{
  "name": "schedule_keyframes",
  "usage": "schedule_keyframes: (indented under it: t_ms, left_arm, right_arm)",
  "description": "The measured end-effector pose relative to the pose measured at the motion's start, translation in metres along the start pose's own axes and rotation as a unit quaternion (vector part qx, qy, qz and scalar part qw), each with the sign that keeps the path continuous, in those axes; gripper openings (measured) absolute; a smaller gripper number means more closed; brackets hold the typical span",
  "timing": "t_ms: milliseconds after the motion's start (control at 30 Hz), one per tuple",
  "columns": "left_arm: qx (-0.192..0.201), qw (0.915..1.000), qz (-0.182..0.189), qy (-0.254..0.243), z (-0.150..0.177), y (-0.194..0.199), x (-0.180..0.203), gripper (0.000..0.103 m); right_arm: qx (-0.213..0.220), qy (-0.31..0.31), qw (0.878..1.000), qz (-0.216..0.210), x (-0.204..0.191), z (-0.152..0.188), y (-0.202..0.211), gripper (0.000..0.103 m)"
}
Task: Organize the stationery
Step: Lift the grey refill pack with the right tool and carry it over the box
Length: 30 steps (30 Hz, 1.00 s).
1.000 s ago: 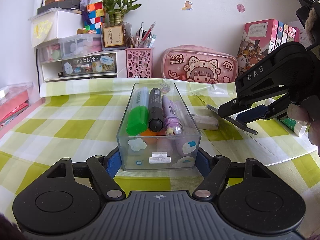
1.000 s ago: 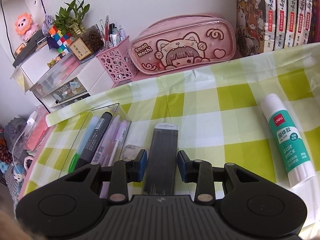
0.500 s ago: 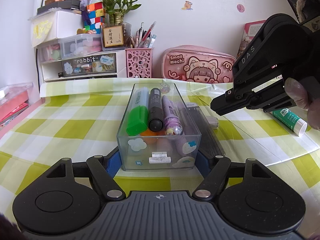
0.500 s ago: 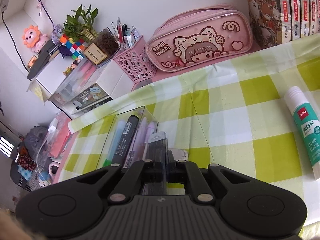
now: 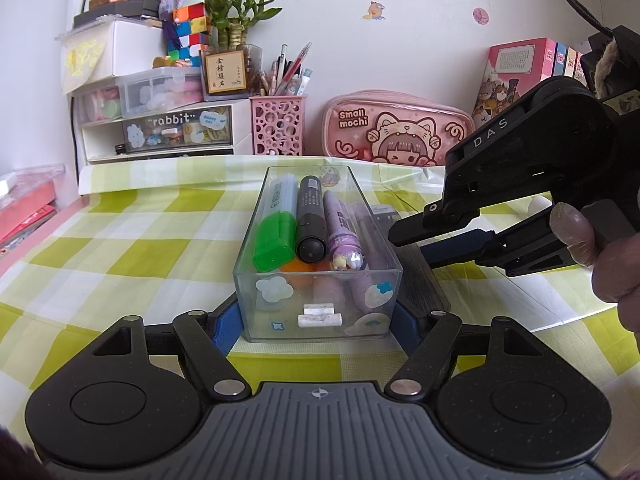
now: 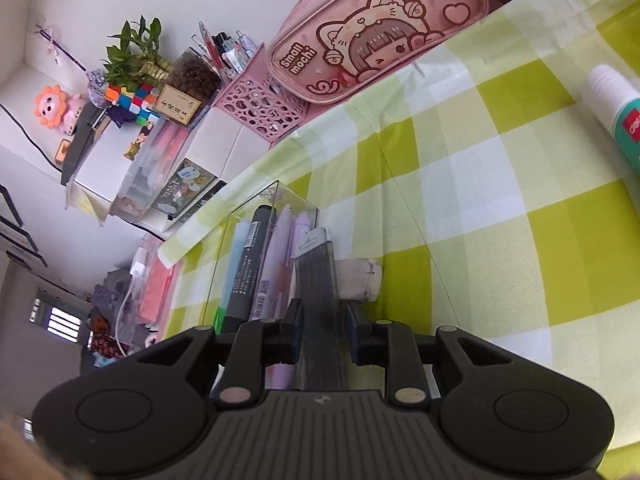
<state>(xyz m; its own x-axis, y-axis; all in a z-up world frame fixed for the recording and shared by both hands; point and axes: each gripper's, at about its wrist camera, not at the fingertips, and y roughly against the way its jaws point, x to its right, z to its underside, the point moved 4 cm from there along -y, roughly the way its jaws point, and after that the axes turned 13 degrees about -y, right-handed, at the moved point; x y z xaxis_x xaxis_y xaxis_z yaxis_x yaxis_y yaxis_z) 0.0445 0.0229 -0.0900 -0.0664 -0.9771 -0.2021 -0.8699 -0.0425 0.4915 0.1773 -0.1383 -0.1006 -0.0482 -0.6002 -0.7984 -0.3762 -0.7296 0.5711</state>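
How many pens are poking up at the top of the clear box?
4 on top in the clear box: a green-capped marker on the left, then a black marker, a purple pen and a pale lilac one. Orange and pink shapes beneath may be more.
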Motion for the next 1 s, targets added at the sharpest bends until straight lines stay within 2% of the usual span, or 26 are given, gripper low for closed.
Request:
schedule_keyframes:
  t_ms: [67, 200, 500, 700, 867, 1000]
  left_arm:
    - [0.000, 1.0000, 0.000, 0.000, 0.000, 0.000, 0.000, 0.073]
    - [0.000, 1.0000, 0.000, 0.000, 0.000, 0.000, 0.000, 0.073]
    - [0.000, 1.0000, 0.000, 0.000, 0.000, 0.000, 0.000, 0.073]
    - [0.000, 1.0000, 0.000, 0.000, 0.000, 0.000, 0.000, 0.073]
    - [0.000, 1.0000, 0.000, 0.000, 0.000, 0.000, 0.000, 0.073]
    - [0.000, 1.0000, 0.000, 0.000, 0.000, 0.000, 0.000, 0.073]
  right_arm:
    - [-0.004, -0.002, 1.000, -0.002, -0.001, 0.001, -0.003, 0.038]
    - [-0.009, -0.003, 1.000, -0.018, -0.004, 0.004, -0.004, 0.031]
    - [0.019, 0.007, 1.000, -0.002, -0.011, 0.002, 0.008, 0.030]
    - [0.043, 0.004, 0.999, -0.013, -0.024, -0.007, 0.024, 0.029]
    - [0.048, 0.007, 0.999, -0.022, -0.046, -0.008, 0.023, 0.029]
    - [0.043, 0.013, 0.999, -0.012, -0.061, -0.005, 0.012, 0.029]
